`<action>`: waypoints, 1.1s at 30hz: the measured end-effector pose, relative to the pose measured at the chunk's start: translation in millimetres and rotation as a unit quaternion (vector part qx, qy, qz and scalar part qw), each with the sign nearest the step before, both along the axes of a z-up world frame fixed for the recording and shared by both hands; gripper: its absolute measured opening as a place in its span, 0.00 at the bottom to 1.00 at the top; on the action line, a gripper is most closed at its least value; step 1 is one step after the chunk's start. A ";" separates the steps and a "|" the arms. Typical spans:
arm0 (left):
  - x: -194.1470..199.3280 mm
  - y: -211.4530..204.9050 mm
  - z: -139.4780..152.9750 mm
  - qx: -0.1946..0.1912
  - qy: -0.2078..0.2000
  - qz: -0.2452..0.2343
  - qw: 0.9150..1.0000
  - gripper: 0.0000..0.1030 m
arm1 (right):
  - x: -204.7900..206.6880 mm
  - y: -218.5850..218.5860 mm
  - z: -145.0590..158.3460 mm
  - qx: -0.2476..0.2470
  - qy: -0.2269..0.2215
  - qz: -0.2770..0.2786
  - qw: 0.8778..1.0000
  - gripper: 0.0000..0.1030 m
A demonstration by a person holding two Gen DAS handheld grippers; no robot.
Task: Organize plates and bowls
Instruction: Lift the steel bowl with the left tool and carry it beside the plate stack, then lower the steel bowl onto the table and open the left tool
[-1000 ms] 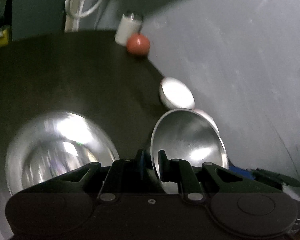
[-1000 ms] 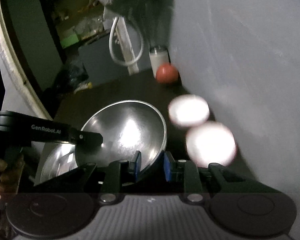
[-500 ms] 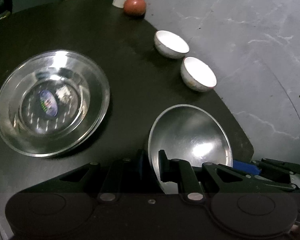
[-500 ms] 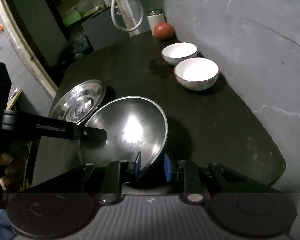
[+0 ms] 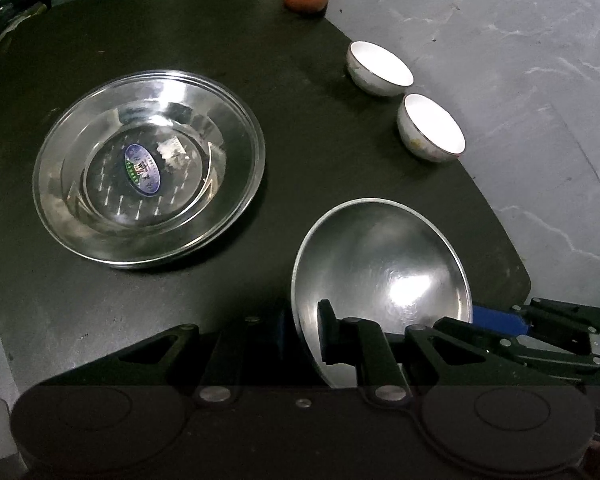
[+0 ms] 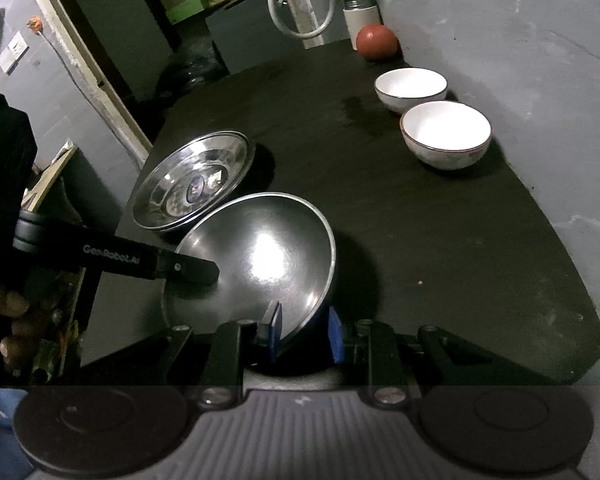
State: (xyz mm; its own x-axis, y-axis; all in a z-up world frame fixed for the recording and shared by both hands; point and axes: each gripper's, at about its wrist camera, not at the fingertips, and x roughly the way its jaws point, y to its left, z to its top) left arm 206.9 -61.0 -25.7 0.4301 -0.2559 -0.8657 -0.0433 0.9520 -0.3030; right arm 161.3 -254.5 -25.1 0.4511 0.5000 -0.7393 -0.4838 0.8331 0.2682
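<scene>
Both the left tool (image 5: 300,334) and right tool (image 6: 305,334) pinch the steel bowl's (image 6: 260,256) rim (opposite sides), so lower it level onto the counter (image 6: 440,240) before letting go.

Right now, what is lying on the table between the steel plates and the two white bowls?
Nothing: the left wrist view shows bare dark table between the steel plates and white bowls.

So there's a shiny steel bowl (image 5: 384,264) tilted up on its edge near the front of the dark tabletop (image 5: 300,128). Left of it a wide steel plate (image 5: 148,168) sits flat, sticker in the middle. Two white ceramic bowls (image 5: 380,68) (image 5: 430,127) stand upright side by side along the right edge.
</scene>
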 end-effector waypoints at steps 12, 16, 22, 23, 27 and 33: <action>-2.0 -5.3 6.9 0.023 -0.007 0.008 1.000 0.40 | -0.3 -2.4 0.7 -0.001 -0.012 0.006 1.000 0.36; -3.9 -6.1 18.9 0.052 -0.016 0.013 0.998 0.60 | -0.3 -6.6 2.6 0.001 -0.019 -0.003 1.000 0.48; -0.9 -11.1 40.3 0.074 -0.047 0.004 0.996 0.83 | -1.3 -16.3 14.3 0.008 -0.053 -0.024 0.998 0.77; 2.3 -12.4 43.7 0.074 -0.054 0.004 0.996 0.88 | -0.8 -18.1 16.2 0.009 -0.059 -0.028 0.998 0.82; 20.0 -13.7 44.9 0.074 -0.055 0.010 0.996 0.99 | 2.2 -25.8 21.4 0.026 -0.074 -0.045 0.996 0.99; 56.0 -24.4 41.9 0.078 -0.072 -0.004 0.994 0.99 | 8.6 -39.0 19.2 0.041 -0.079 -0.079 0.993 1.00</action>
